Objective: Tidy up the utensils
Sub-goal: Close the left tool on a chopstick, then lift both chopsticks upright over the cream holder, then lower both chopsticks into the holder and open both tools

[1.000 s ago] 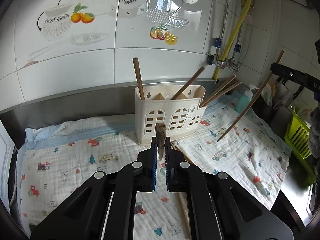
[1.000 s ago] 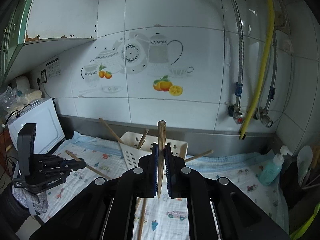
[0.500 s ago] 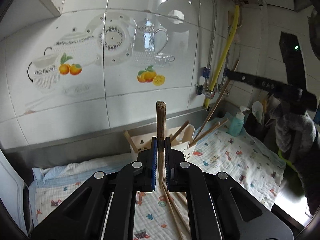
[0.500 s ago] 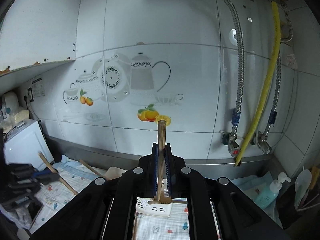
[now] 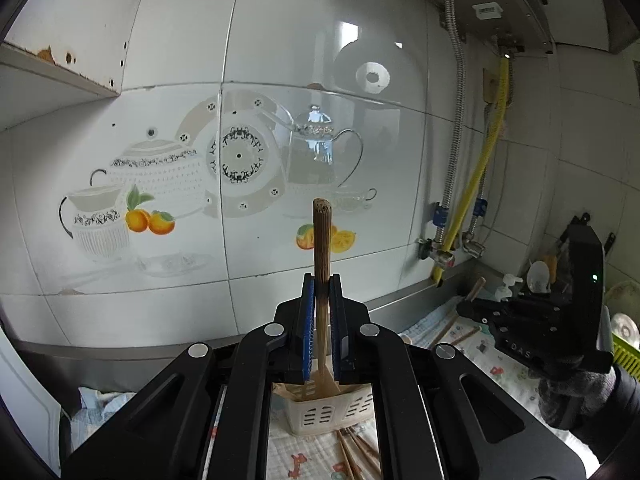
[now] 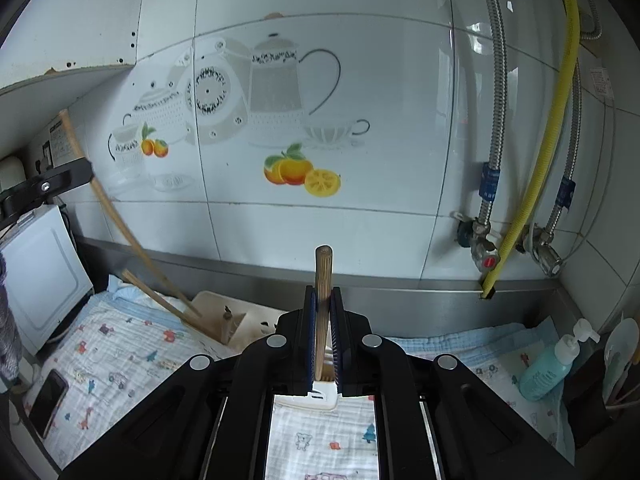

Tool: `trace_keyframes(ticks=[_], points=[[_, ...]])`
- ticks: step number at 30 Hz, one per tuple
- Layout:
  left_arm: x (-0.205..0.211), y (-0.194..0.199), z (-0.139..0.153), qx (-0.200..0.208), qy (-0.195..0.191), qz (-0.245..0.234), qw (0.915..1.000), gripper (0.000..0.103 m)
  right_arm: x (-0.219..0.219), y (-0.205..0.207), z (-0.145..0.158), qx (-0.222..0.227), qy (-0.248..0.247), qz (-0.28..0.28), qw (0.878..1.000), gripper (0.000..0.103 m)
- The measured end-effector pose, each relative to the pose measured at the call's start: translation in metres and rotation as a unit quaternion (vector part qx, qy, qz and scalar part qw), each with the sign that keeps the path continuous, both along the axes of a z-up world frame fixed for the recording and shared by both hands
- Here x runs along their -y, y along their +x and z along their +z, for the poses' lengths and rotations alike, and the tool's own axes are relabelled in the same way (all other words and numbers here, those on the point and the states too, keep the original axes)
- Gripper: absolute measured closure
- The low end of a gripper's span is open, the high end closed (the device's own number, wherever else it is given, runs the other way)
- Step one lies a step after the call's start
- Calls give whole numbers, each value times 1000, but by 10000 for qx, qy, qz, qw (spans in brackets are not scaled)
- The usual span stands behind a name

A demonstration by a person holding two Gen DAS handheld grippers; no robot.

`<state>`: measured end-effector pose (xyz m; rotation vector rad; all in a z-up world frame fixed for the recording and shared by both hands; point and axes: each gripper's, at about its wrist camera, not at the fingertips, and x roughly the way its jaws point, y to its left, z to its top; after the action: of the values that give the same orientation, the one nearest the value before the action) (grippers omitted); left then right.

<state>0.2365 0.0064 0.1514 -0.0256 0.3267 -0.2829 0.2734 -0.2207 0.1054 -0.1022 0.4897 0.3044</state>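
Ahead of and below the right claw stands the cream holder with slanting chopsticks at its left; the tiled wall closes behind.

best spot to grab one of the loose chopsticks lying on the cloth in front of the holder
Take a loose chopstick near its middle, coming straight down with the claw fingers across its length. It is thin and lies flat on the cloth beside others, so it offers no raised end. Both claws already clamp chopsticks, so one must be freed first.
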Motion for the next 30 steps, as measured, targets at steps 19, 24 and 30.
trace_keyframes(ticks=[19,24,30], points=[[2,39,-67,-855,137,74,9962,95,7,-6,-11,-61,-22,-40,10000,94],[3,27,-67,-770,185,121,9968,94,7,-19,-6,67,-37,-63,10000,86],[4,3,-62,-559,272,215,9978,84,7,-46,-1,300,-34,-64,9995,76]])
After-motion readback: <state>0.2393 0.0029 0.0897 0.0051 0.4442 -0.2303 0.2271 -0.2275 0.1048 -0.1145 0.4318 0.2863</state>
